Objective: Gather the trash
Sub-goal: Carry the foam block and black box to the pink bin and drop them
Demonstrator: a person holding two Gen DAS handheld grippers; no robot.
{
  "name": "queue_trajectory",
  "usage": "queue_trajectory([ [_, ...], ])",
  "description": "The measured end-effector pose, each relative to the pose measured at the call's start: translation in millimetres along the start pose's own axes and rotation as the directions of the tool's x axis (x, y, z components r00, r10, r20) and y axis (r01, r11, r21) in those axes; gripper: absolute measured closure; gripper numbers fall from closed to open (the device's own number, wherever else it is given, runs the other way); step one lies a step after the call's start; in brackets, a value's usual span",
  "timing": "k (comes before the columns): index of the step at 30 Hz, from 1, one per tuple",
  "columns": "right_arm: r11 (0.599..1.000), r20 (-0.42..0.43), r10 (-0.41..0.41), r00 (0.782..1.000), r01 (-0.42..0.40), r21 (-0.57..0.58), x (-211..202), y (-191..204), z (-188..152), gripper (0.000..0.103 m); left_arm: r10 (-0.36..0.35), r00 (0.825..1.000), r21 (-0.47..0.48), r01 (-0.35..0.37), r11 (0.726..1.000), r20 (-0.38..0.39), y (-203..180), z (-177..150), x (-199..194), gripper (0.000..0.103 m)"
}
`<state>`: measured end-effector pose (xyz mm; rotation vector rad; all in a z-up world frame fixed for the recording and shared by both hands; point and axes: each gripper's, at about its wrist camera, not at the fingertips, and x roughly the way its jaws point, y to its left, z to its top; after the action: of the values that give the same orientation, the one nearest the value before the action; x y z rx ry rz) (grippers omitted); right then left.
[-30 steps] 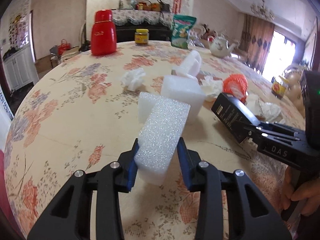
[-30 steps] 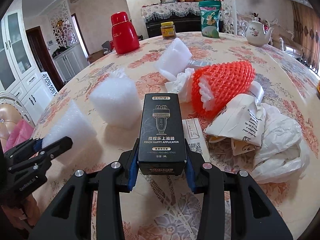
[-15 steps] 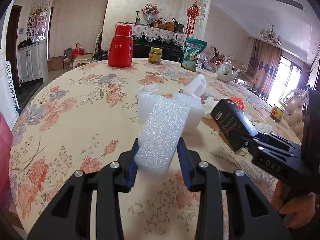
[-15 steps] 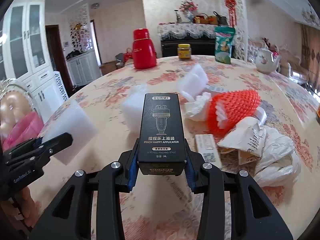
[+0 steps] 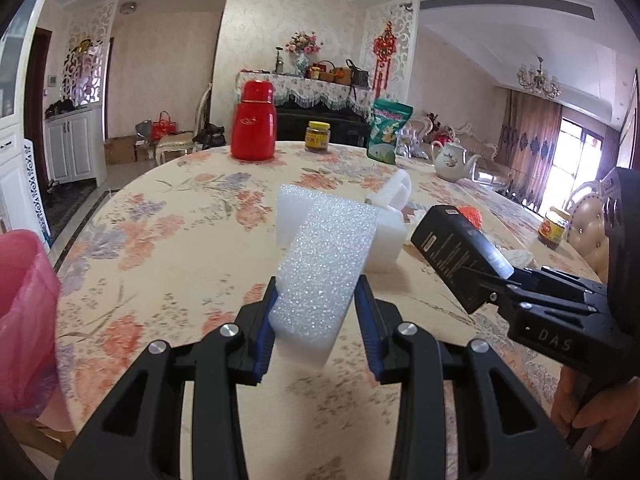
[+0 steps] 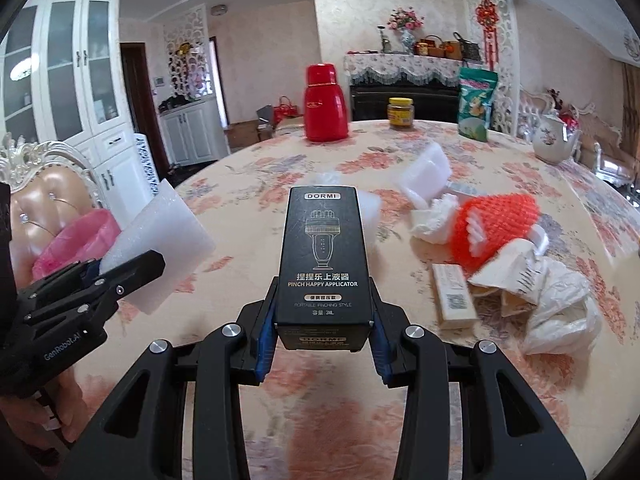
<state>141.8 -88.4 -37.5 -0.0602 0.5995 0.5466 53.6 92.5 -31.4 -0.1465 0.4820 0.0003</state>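
The left claw (image 5: pixel 316 316) is gripping a white foam block (image 5: pixel 326 264), its speckled, grainy face slanting up ahead of the fingers, above the floral worktop (image 5: pixel 168 248). The right claw (image 6: pixel 323 312) is clamping a matte black carton (image 6: pixel 324 256) printed DORMI with an applicator drawing. Right of it, an orange foam net (image 6: pixel 496 224) and crumpled white wrappers (image 6: pixel 560 304) are lying on the worktop

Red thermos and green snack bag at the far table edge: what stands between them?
A yellow-lidded jar stands between the red thermos and the green snack bag; both wrist views show it.
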Motion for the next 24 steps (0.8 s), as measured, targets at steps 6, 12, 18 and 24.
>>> queue_trajectory([
  [6,0.996,0.024,0.068,0.997,-0.066,-0.066,-1,41,8,0.064,0.066,0.997,-0.01,-0.065,0.998,0.028,26,-4,-23,0.067],
  [12,0.977,0.0,0.155,0.988,-0.153,-0.15,11,88,13,0.064,0.135,0.99,-0.05,-0.132,0.99,0.046,61,-9,-48,0.066],
  [18,0.939,-0.037,0.262,0.964,-0.263,-0.22,24,140,18,0.064,0.247,0.964,-0.085,-0.239,0.967,0.098,102,-14,-92,0.066],
  [24,0.877,-0.066,0.377,0.924,-0.379,-0.295,44,200,31,0.064,0.381,0.918,-0.138,-0.366,0.92,0.109,156,-14,-125,0.066],
])
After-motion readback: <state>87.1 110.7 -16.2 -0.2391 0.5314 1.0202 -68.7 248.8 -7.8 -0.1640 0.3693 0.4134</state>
